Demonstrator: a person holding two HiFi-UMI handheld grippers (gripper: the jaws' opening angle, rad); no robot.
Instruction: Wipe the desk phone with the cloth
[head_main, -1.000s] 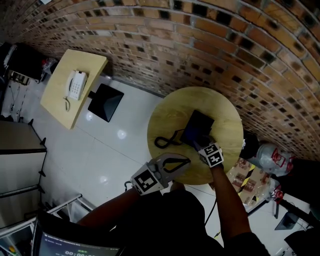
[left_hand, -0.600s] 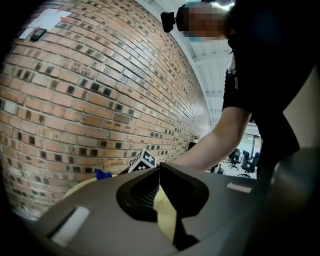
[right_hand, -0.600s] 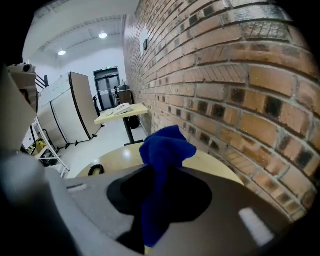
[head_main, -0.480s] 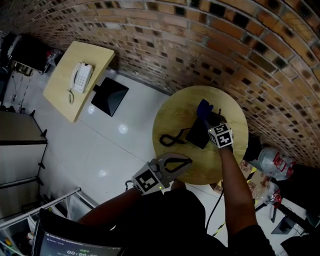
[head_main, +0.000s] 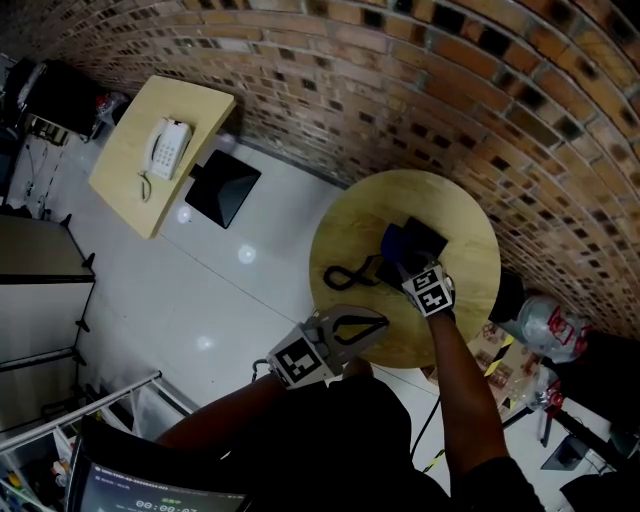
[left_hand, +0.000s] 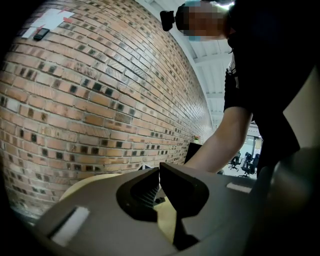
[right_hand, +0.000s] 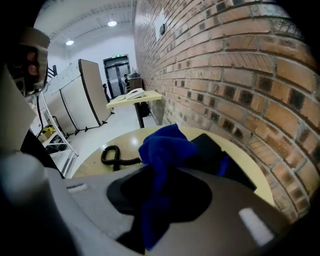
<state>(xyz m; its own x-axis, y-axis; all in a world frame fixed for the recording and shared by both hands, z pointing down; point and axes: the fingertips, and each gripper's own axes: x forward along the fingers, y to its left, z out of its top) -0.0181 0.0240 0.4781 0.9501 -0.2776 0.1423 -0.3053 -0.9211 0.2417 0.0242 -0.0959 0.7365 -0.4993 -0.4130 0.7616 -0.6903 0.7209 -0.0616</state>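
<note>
The right gripper (head_main: 408, 265), pinching the cloth (head_main: 394, 241), has swept from the near edge of the phone (head_main: 430, 236) out to its far edge by the wall (head_main: 480, 90), then drawn back over its near-left part.

Clad in a black short-sleeved shirt (head_main: 330, 440). Fitted with a grey moulded left gripper (head_main: 380, 321) and right gripper (head_main: 403, 262), each bearing a black-and-white square-marker cube (head_main: 300, 362) and black-lined jaws.
</note>
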